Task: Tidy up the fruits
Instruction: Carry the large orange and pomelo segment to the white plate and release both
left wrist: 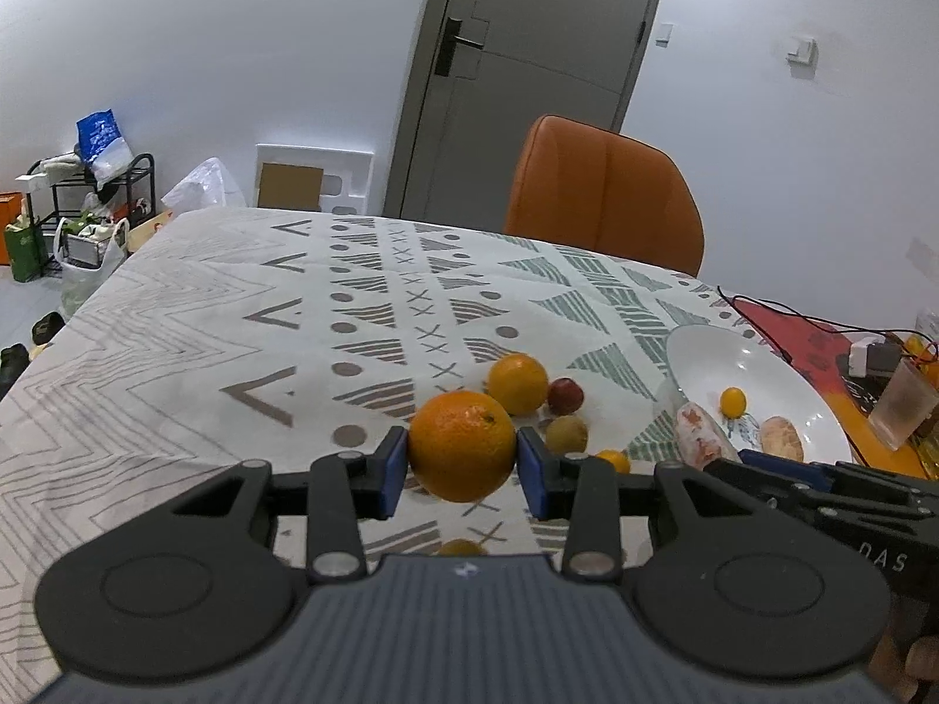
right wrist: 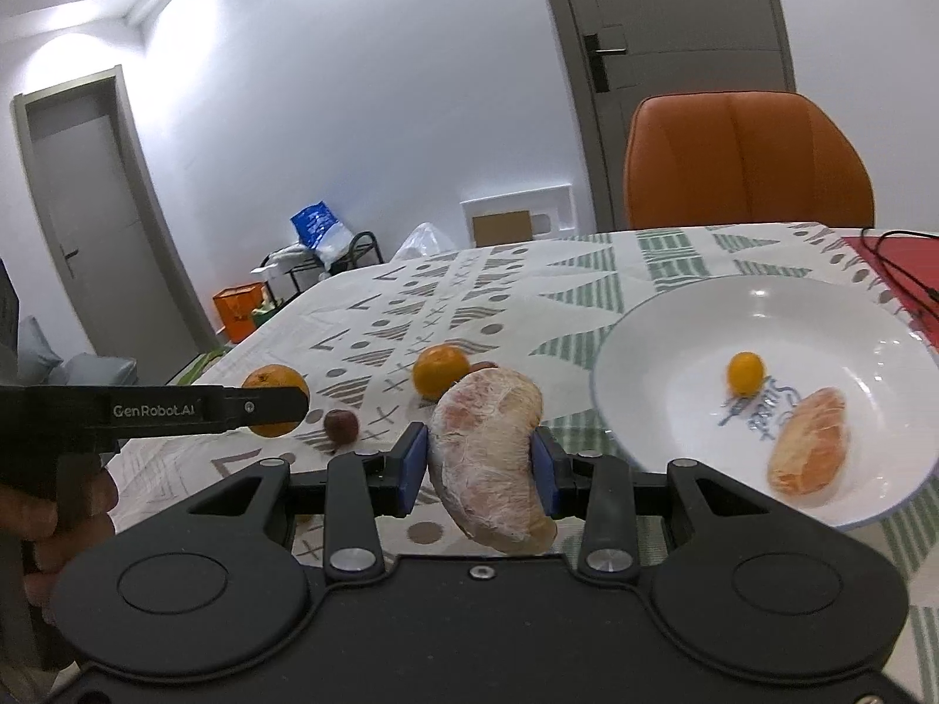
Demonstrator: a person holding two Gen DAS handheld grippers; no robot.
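Looking through the left wrist view first, the left gripper [left wrist: 462, 464] has its blue fingers [left wrist: 392, 472] squeezed on a big orange [left wrist: 462, 446] in the middle of the frame. The orange hangs above the bench [left wrist: 176, 352], so I think it is being carried. Behind it, more fruit waits on the cloth: a second orange [left wrist: 517, 383], a red fruit [left wrist: 566, 396] and a brownish-green fruit [left wrist: 567, 433]. At the right edge sits the white plate [left wrist: 780, 381], with a tiny yellow fruit [left wrist: 733, 402] and a peeled fruit piece [left wrist: 780, 439] in it.

In the right wrist view, the right gripper [right wrist: 480, 463] has its fingers clamped on a big peeled citrus wedge [right wrist: 490, 452], low in the middle. It is held up just left of the plate [right wrist: 657, 352], likely so it can go in next. This view shows the inside of the plate much better. It also shows the left gripper [right wrist: 176, 410] from the side, at the left edge, with a hand [right wrist: 64, 522] under it
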